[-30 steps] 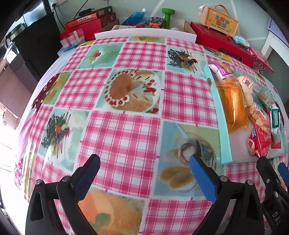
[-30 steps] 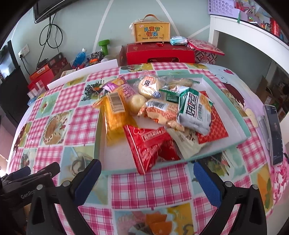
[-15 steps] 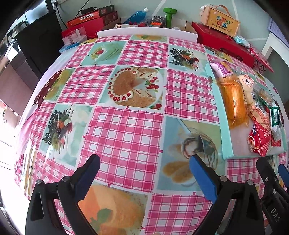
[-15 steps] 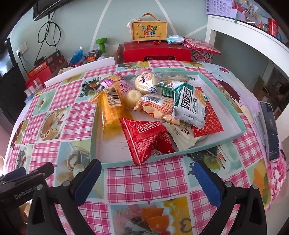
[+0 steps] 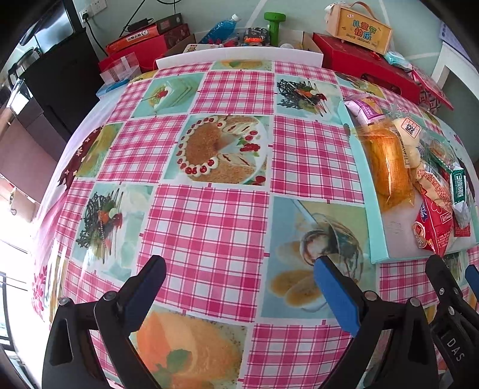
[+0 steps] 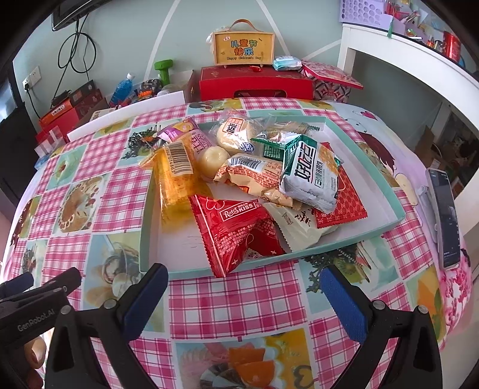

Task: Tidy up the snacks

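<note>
A shallow teal-rimmed tray [image 6: 145, 227] [image 5: 360, 167] on the checked tablecloth holds a heap of several snack packs. Among them are an orange pack [image 6: 173, 179] [image 5: 387, 167], a red Kiss pack [image 6: 236, 227] [image 5: 434, 230] hanging over the near rim, and a white-and-green cracker pack [image 6: 311, 176]. My right gripper [image 6: 241, 284] hovers open just short of the tray's near edge, nothing between its fingers. My left gripper [image 5: 239, 278] is open over bare cloth, left of the tray. Each gripper shows at the edge of the other's view.
A phone [image 6: 447, 218] lies near the table's right edge. Beyond the far edge stand a red gift box [image 6: 254, 83], a yellow carry box [image 6: 244, 49], a green dumbbell [image 5: 274, 28] and a blue bottle [image 5: 221, 28]. A white shelf [image 6: 404, 59] rises at right.
Both views have pulled back slightly toward the table's near edge, so the tray and cloth sit a little farther up. Both grippers stayed open and the snacks have not moved.
</note>
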Demonstrator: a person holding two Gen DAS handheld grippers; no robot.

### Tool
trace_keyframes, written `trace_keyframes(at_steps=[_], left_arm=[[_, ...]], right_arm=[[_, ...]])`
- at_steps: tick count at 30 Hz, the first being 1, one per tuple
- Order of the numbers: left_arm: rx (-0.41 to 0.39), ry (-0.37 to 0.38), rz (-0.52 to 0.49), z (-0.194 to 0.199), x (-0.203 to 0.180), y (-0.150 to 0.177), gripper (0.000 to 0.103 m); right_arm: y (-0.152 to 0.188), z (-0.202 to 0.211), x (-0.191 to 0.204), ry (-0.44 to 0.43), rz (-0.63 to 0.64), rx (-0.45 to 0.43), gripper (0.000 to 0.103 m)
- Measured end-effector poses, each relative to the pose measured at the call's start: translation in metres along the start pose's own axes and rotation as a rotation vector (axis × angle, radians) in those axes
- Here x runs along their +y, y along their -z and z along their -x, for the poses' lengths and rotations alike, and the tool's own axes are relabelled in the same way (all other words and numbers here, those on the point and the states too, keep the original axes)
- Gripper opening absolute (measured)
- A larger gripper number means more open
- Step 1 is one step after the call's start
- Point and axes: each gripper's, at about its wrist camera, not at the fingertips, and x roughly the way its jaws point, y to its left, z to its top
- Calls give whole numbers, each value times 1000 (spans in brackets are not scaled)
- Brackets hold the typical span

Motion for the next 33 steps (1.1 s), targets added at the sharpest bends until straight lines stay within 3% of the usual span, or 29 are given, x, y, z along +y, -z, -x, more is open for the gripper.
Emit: trace_keyframes(at_steps=[18, 33], left_arm=[[-41, -52, -39, 8, -8, -1, 99], [-67, 6, -22, 13, -6, 0, 99]], right_arm=[[-1, 1, -4, -1, -13, -9, 103], [-1, 1, -4, -1, -13, -9, 103]])
